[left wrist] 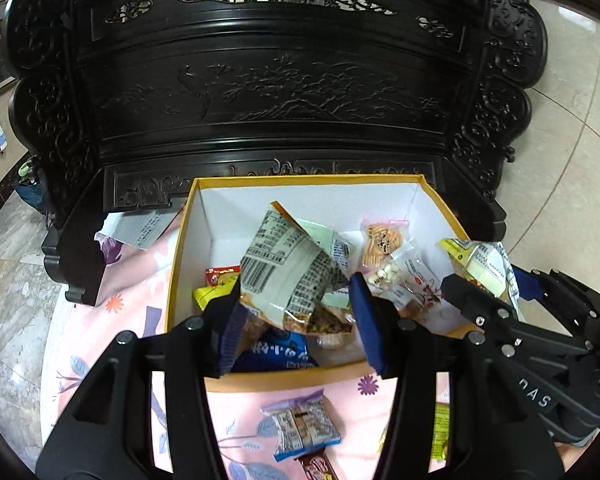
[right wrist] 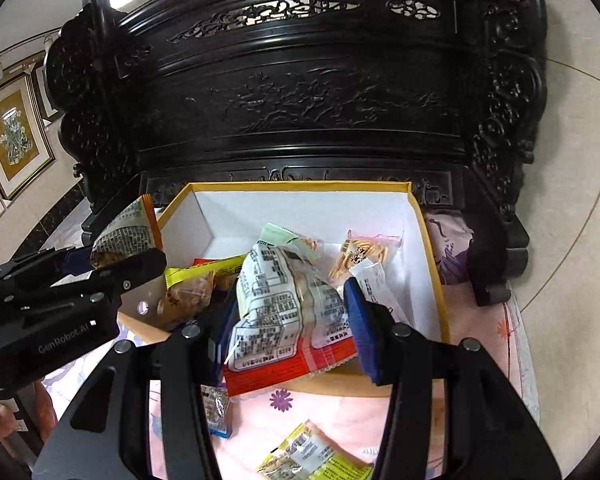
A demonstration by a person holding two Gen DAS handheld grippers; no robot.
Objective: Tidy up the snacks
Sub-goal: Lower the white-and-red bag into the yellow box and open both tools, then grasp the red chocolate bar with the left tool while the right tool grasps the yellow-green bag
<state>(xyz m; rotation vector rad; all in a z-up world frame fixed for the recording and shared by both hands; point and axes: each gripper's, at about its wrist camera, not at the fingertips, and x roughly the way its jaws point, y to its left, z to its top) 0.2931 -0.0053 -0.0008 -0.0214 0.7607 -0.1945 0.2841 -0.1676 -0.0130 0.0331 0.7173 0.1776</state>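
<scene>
An open yellow-rimmed box (left wrist: pixel 182 240) with white inside holds several snack packets. My left gripper (left wrist: pixel 296 320) is shut on a grey-white snack bag with an orange edge (left wrist: pixel 284 268), held over the box's near left part. My right gripper (right wrist: pixel 288 320) is shut on a white and red snack bag (right wrist: pixel 284 312), held over the box's (right wrist: pixel 432 248) near edge. In the left wrist view the right gripper (left wrist: pixel 480 300) shows at the right with its bag (left wrist: pixel 484 268). In the right wrist view the left gripper (right wrist: pixel 112 272) shows at the left with its bag (right wrist: pixel 124 236).
A carved black wooden cabinet (left wrist: pixel 276 92) stands right behind the box. The box sits on a pink floral cloth (left wrist: pixel 112 320). Loose packets lie on the cloth in front: a blue-edged one (left wrist: pixel 304 428) and a yellow one (right wrist: pixel 316 460). Tiled floor (left wrist: pixel 572 128) lies to the right.
</scene>
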